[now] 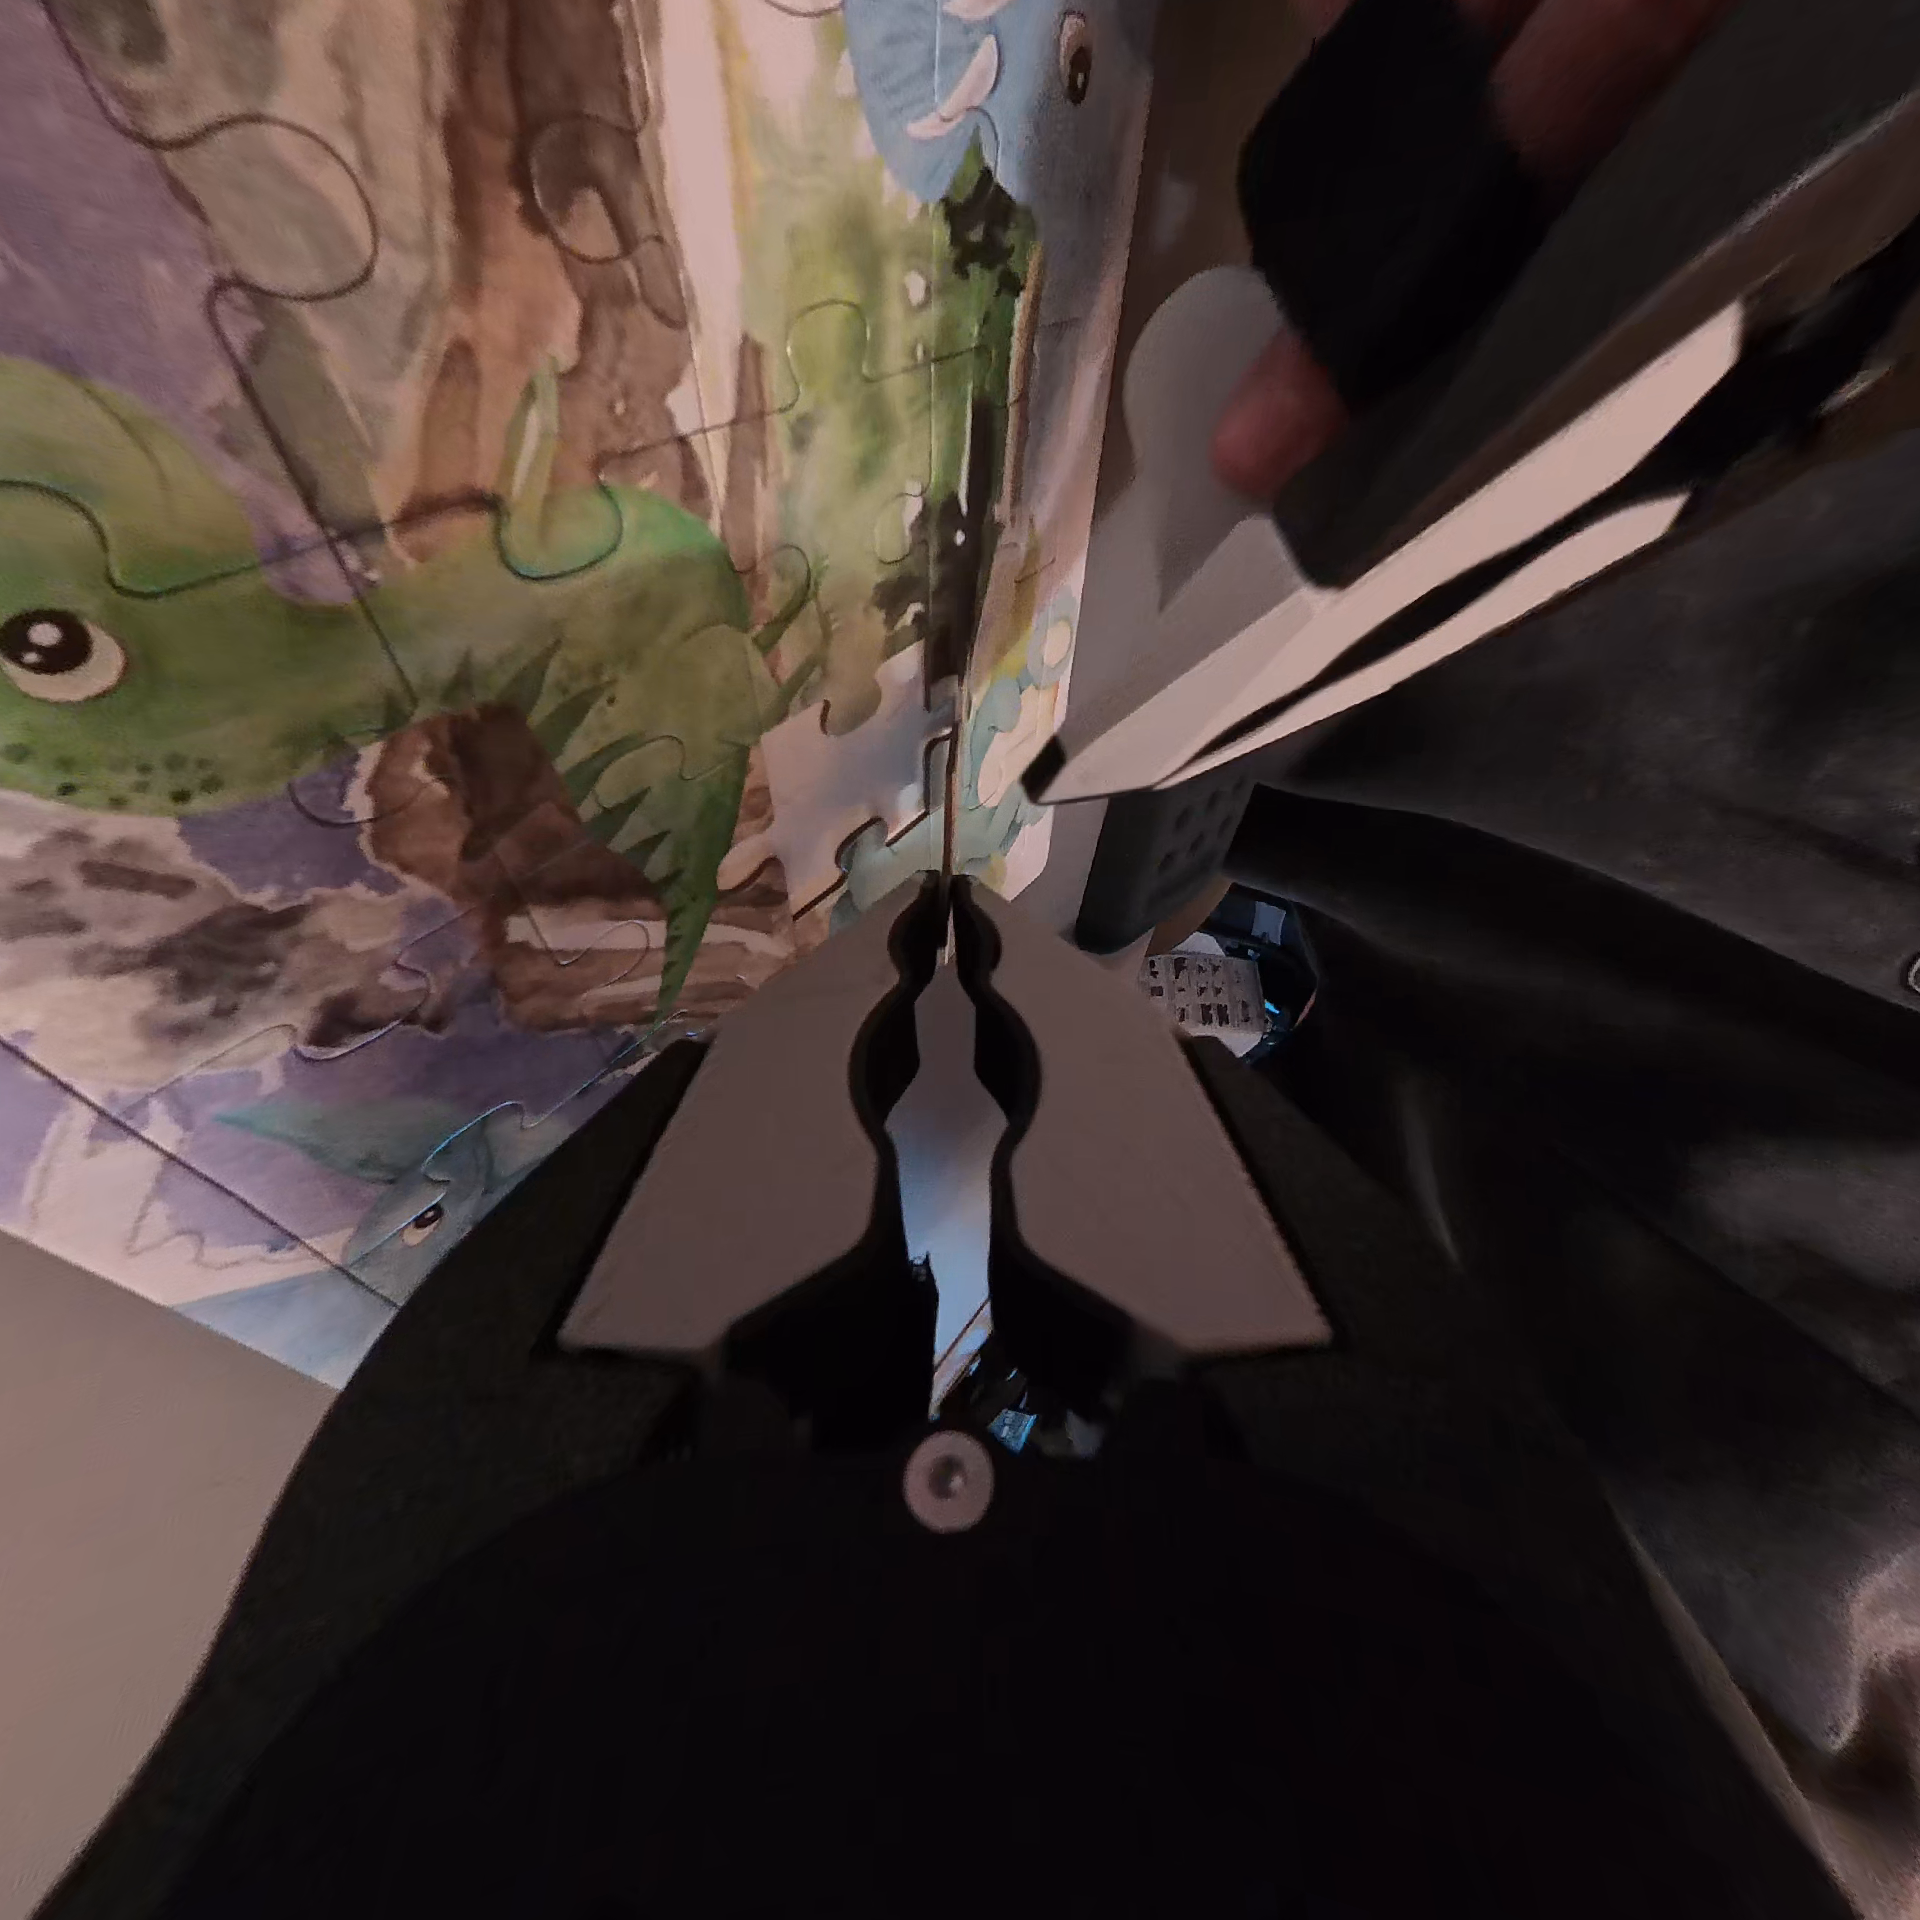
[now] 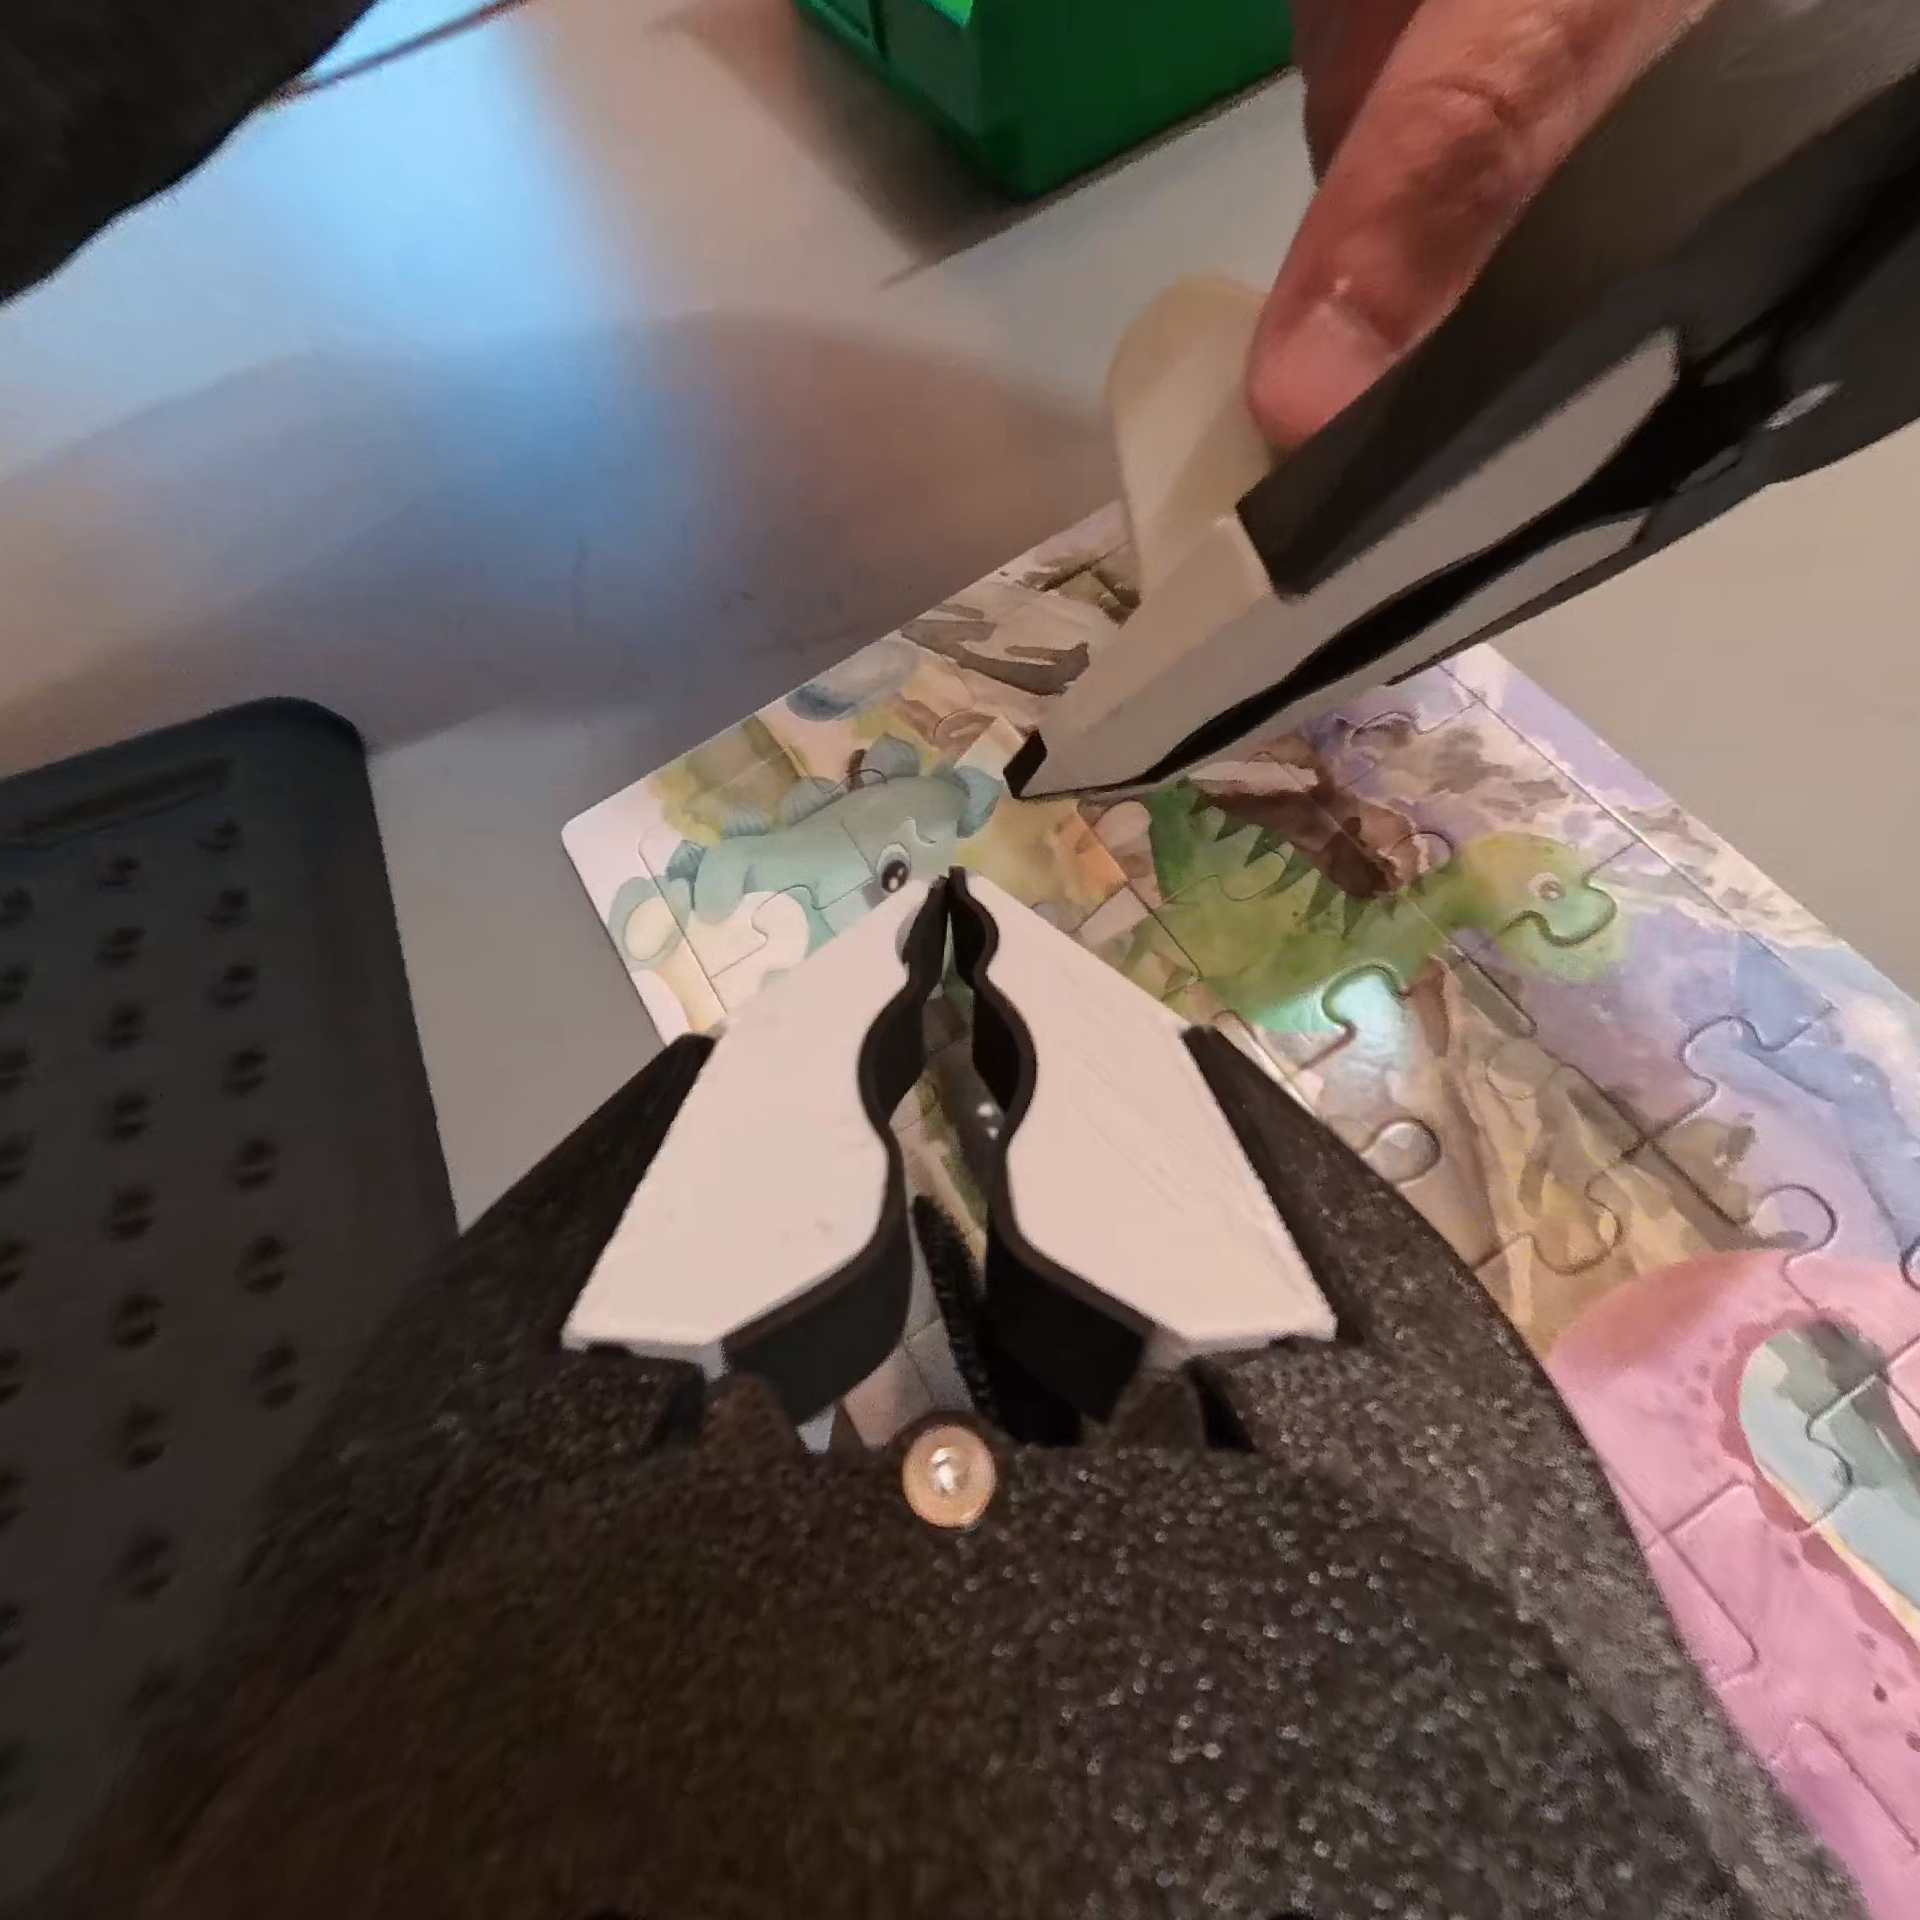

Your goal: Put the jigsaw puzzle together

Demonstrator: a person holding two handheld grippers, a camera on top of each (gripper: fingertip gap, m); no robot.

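The jigsaw puzzle (image 1: 436,499) lies flat on the grey table, a dinosaur picture with nearly all pieces joined; it also shows in the right wrist view (image 2: 1455,987). My left gripper (image 1: 948,883) is shut, its tips down on a seam beside the blue dinosaur strip (image 1: 1013,727). In the right wrist view the left gripper (image 2: 1029,784) touches the puzzle between the blue dinosaur (image 2: 831,842) and the green dinosaur (image 2: 1455,914). My right gripper (image 2: 951,883) is shut, just over the blue dinosaur's head. It shows in the left wrist view (image 1: 1039,784) at the puzzle's edge.
A dark perforated tray (image 2: 156,1039) sits left of the puzzle. A green box (image 2: 1039,94) stands at the back of the table (image 2: 520,468). A person's finger (image 2: 1351,260) rests on the left gripper's body. Dark clothing (image 1: 1558,1143) fills the right side. Left and right tips are no more than a few centimetres apart.
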